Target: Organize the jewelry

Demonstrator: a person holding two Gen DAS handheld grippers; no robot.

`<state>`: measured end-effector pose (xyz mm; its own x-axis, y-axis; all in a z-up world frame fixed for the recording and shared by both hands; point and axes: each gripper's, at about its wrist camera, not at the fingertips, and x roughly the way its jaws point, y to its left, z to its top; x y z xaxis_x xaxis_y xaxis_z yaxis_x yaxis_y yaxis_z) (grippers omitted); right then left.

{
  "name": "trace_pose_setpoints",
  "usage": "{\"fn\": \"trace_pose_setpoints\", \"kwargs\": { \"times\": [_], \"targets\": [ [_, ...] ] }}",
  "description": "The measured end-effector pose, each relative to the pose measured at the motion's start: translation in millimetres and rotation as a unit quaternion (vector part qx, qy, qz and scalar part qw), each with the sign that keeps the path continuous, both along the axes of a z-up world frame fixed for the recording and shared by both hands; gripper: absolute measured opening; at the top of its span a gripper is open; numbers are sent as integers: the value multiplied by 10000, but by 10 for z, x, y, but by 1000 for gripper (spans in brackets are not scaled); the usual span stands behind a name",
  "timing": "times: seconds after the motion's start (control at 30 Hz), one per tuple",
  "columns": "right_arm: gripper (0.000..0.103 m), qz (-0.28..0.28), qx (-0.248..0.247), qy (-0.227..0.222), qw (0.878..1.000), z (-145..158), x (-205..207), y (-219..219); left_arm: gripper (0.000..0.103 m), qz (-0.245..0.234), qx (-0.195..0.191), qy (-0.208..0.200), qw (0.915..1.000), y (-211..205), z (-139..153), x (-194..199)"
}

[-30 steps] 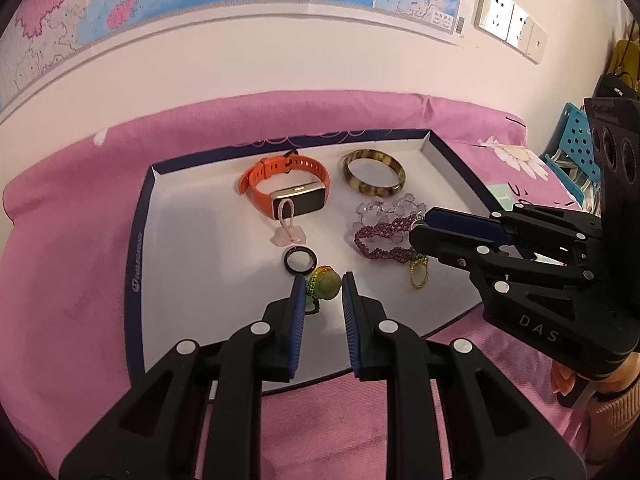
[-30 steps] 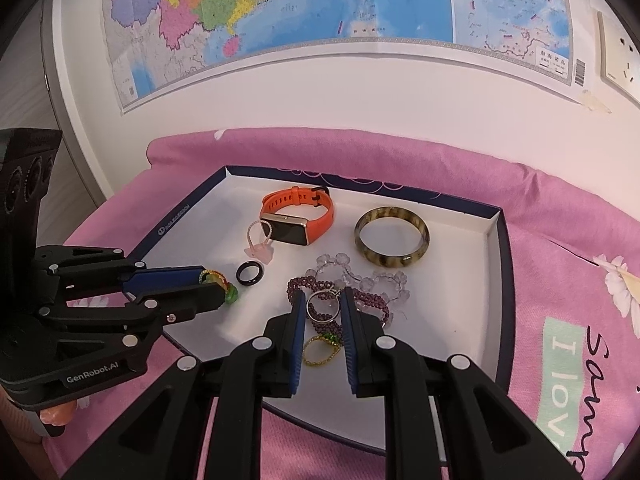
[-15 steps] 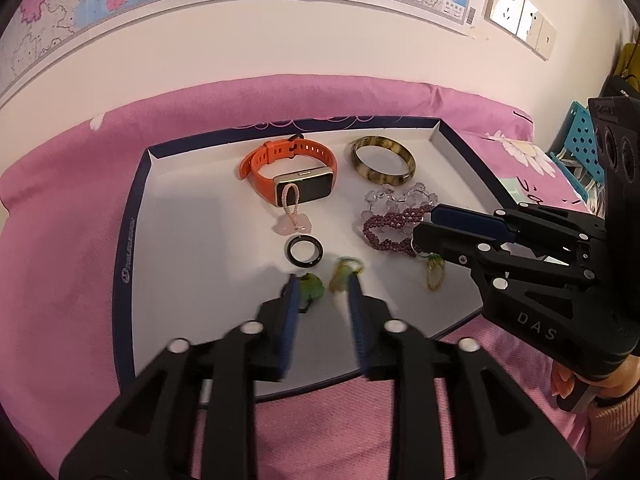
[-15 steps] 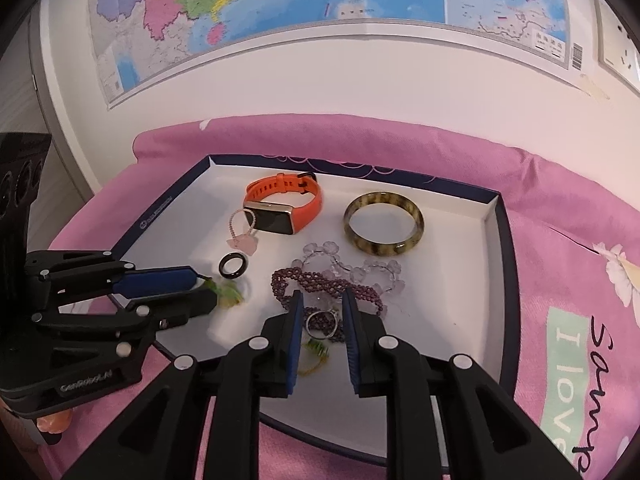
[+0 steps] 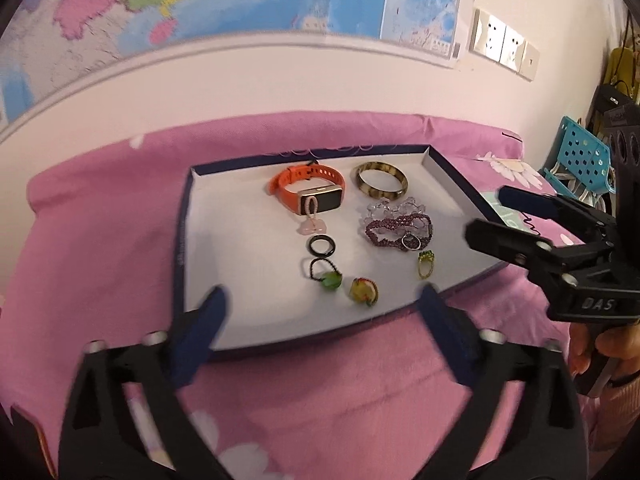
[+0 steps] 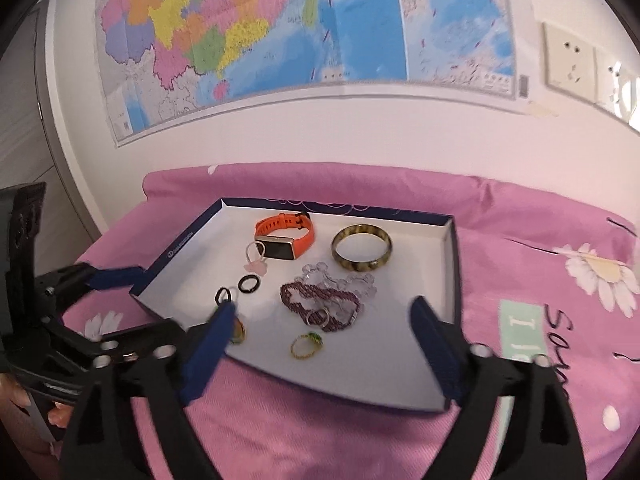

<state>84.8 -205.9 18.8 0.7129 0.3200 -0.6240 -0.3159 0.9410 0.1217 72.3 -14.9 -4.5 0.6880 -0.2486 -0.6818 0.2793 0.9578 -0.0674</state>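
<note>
A shallow white tray with a dark blue rim (image 5: 182, 240) (image 6: 448, 240) lies on a pink bedspread. In it are an orange watch (image 5: 308, 192) (image 6: 284, 236), a tortoiseshell bangle (image 5: 382, 176) (image 6: 362, 247), purple and clear bead bracelets (image 5: 396, 228) (image 6: 324, 300), a silver ring (image 5: 411, 242) (image 6: 319, 317), a gold ring with green stones (image 5: 425, 264) (image 6: 307, 345), a black ring (image 5: 321, 246) (image 6: 248, 283), a green bead ring (image 5: 326, 276) and a yellow bead ring (image 5: 363, 291). My left gripper (image 5: 322, 316) (image 6: 116, 296) and right gripper (image 6: 320, 330) (image 5: 504, 220) are open, empty, and back off the tray's near edge.
A wall with a map (image 6: 304, 40) and sockets (image 5: 504, 46) stands behind the bed. A blue perforated chair (image 5: 580, 156) stands at the right. The bedspread (image 6: 560, 280) has daisy prints.
Both grippers opened wide and pulled back from the tray. The left one let go of the bead rings, the right one let go of the silver ring; these now lie in the tray.
</note>
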Motion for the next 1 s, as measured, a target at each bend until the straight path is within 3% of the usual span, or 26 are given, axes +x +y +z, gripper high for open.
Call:
{"fn": "trace_pose_setpoints", "kwargs": {
  "times": [0.03, 0.2, 0.5, 1.0],
  "targets": [
    [96, -19, -15, -31, 10000, 4, -38, -2, 97, 17, -24, -47, 10000, 19, 15, -42],
    [96, -56, -89, 108, 9999, -87, -228, 32, 97, 283, -168, -152, 9993, 142, 75, -225],
    [96, -95, -173, 67, 9998, -164, -487, 139, 97, 659, 124, -180, 9976, 142, 34, -369],
    [96, 15, -85, 71, 9999, -190, -594, 220, 97, 924, 194, -144, 9954, 210, 32, -448]
  ]
}}
